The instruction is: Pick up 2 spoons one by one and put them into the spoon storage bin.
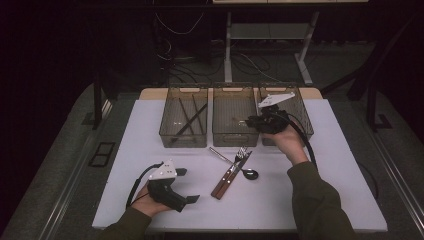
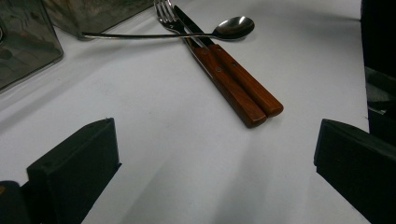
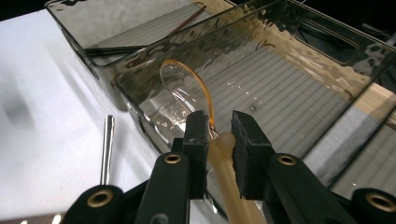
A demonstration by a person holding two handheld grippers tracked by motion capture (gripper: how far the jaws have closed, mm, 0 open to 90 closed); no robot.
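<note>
Right gripper view: right tongs (image 3: 219, 140) clamp a pale-handled clear spoon (image 3: 187, 93), bowl ahead over the middle bin (image 3: 289, 70); from the high view that grip is unreadable. Left gripper view: left tongs (image 2: 210, 158) wide open, empty, with the wood-handled knife and fork (image 2: 233, 84) ahead on the worktop (image 2: 140, 93).

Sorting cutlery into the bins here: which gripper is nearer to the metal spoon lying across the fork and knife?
Left, by a little. The left gripper rests open on the table short of the metal spoon. The right gripper, shut on a clear spoon, is farther back at the middle bin.
</note>
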